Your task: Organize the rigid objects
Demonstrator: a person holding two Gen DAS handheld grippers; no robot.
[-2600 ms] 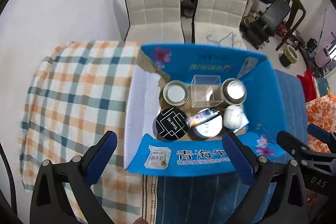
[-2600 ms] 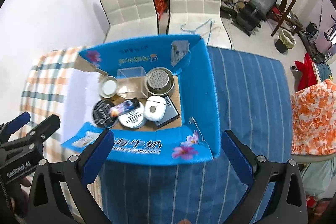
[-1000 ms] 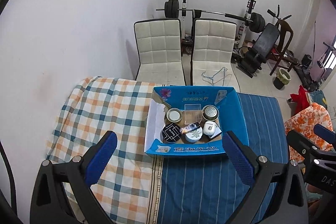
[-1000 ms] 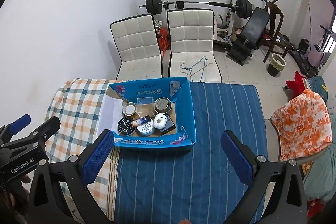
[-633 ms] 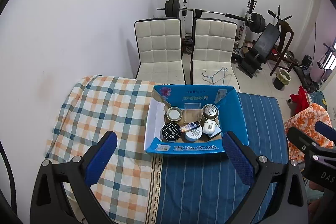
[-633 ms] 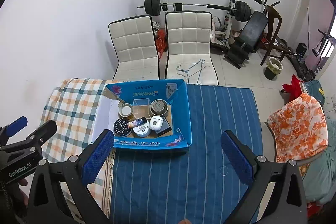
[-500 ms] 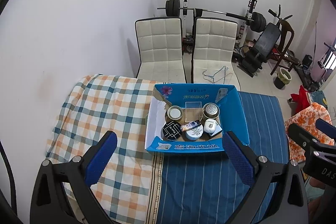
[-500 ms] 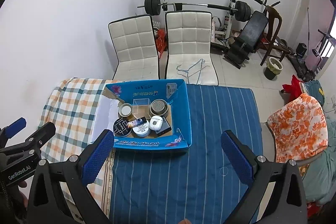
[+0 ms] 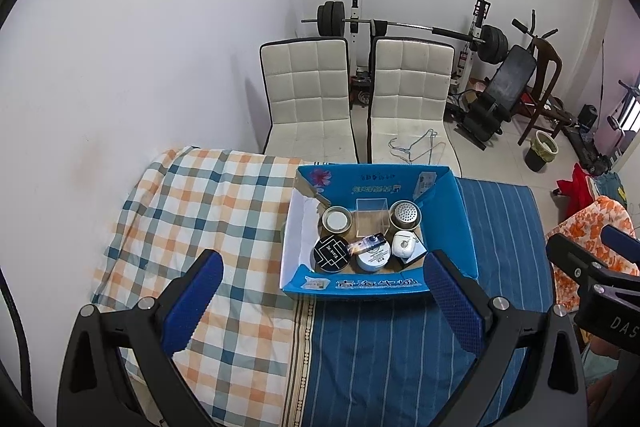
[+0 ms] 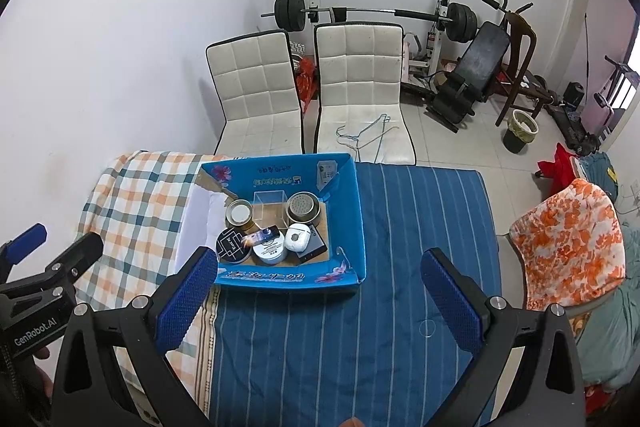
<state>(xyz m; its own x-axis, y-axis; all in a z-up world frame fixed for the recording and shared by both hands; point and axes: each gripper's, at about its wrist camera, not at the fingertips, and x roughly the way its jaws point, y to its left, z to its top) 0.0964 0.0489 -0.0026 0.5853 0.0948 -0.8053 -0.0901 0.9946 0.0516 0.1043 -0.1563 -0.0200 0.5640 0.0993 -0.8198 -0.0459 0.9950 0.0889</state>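
Pulling both grippers up and back, I now see the blue box (image 9: 452, 223) small at frame centre, so I judge the sorting finished. My left gripper (image 9: 324, 299) and right gripper (image 10: 320, 293) gape wide, holding nothing. Inside I count seven things: two tins, one clear cube, two round cases, one white pod, one small packet.
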